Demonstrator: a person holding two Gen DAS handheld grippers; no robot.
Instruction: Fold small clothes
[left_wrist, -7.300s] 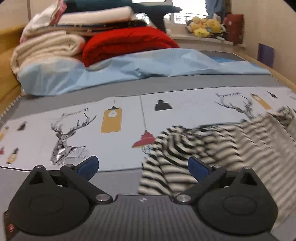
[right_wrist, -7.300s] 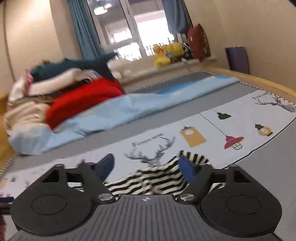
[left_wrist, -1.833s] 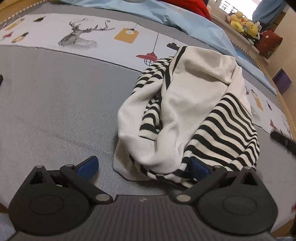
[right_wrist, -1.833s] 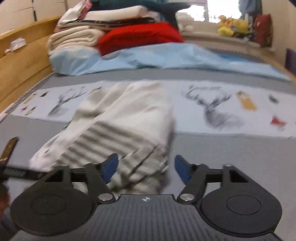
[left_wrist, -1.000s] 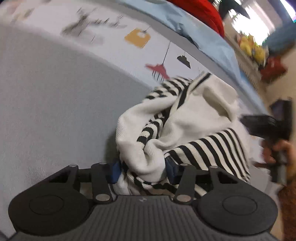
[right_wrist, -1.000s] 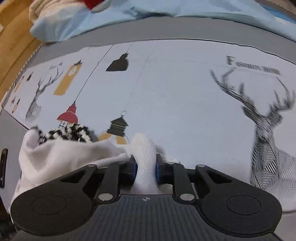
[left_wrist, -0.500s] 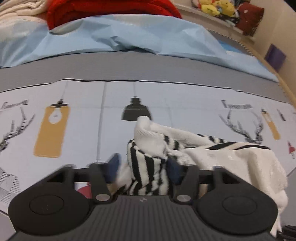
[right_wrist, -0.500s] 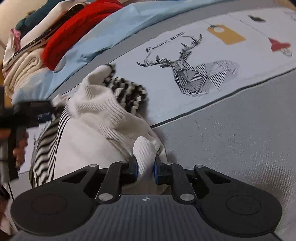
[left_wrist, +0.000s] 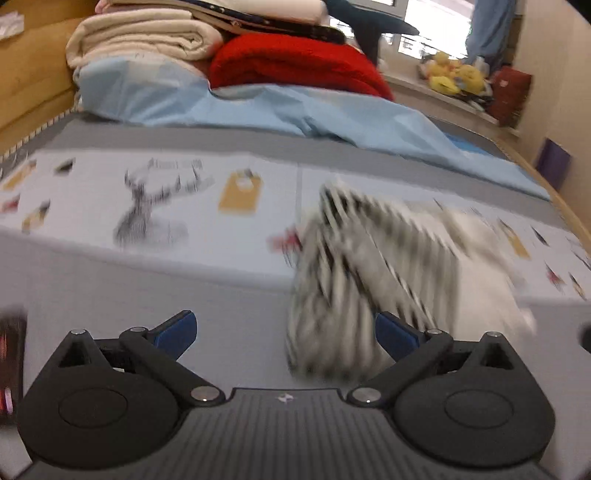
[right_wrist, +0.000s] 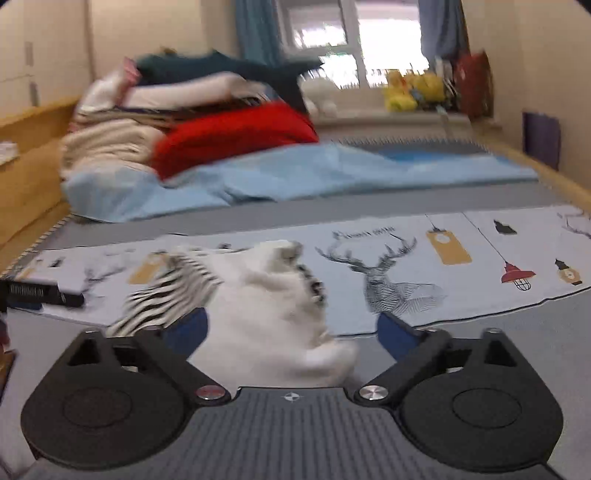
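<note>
On the bed sheet (right_wrist: 480, 302), beside a printed deer (right_wrist: 388, 273), a short line of dark lettering ran above the antlers, too blurred to read; the same print in the left wrist view was smeared as well. No other writing could be made out.

Across the boundary between the grey near strip and the pale printed band lay the striped garment (left_wrist: 369, 280), a bunched heap of black-and-white stripes with a plain white part (right_wrist: 273, 310). In the left wrist view its long axis ran from near left to far right, the striped end nearest the camera and the white part trailing off to the right. In the right wrist view the white part was nearest, the stripes off to the left.

Both tools were opening wide. The left tool (left_wrist: 284, 332) gripped nothing; the striped end lay just inside its right finger (left_wrist: 395, 334), not pinched. The right tool (right_wrist: 291, 330) had the white part between its fingers, pads off it.

Grey sheet lay bare left of the garment. Far off, a light blue quilt (left_wrist: 295, 114), a red blanket (left_wrist: 295, 66) and folded bedding (left_wrist: 147, 40) bounded the space, with a wooden bed frame (right_wrist: 33, 170) at the left.
</note>
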